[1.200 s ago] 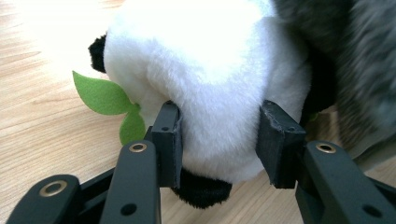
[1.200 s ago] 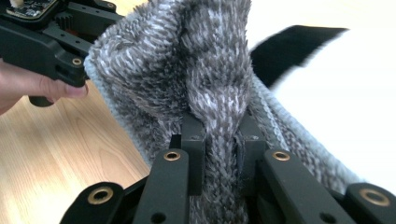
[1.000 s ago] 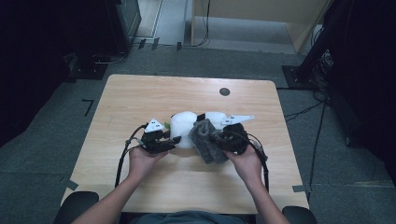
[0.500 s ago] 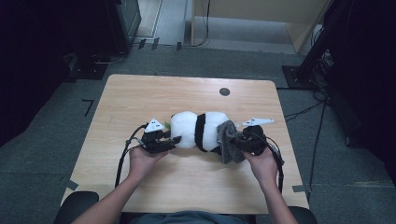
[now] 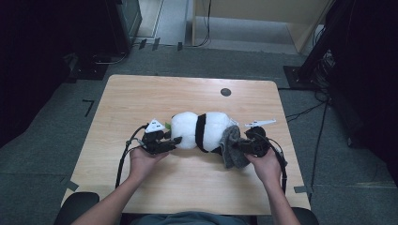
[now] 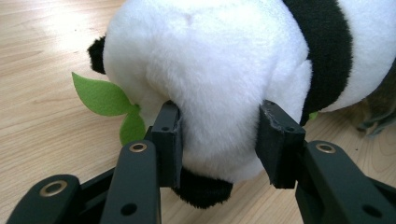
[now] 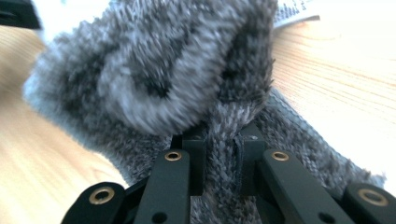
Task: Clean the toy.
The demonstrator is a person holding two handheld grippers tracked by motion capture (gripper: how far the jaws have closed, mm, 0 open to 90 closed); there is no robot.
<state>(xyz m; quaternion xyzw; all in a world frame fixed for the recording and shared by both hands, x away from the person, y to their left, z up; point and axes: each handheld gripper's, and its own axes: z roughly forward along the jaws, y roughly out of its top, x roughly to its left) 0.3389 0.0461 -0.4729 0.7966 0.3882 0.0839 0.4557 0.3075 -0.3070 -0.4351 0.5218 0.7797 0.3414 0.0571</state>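
Note:
A black-and-white plush panda [image 5: 202, 130] lies on its side in the middle of the wooden table [image 5: 141, 98]. In the left gripper view my left gripper [image 6: 219, 140] is shut on the panda [image 6: 210, 70], its jaws pressing into the white fur on both sides. A green felt leaf [image 6: 100, 95] sticks out beside it. At the panda's right end my right gripper [image 5: 240, 146] is shut on a fuzzy grey knit cloth [image 5: 230, 150]. In the right gripper view a fold of that grey cloth [image 7: 163, 70] sits pinched in my right gripper [image 7: 224, 158].
A small black round mark [image 5: 225, 92] sits on the table's far side. Cables trail from both grippers toward the near edge. Beyond the table stand a dark cabinet [image 5: 122, 23] at the far left and a black stand [image 5: 319, 51] at the right.
My right gripper has moved right with the grey cloth, from over the panda's middle to its right end. The left gripper has stayed put on the panda.

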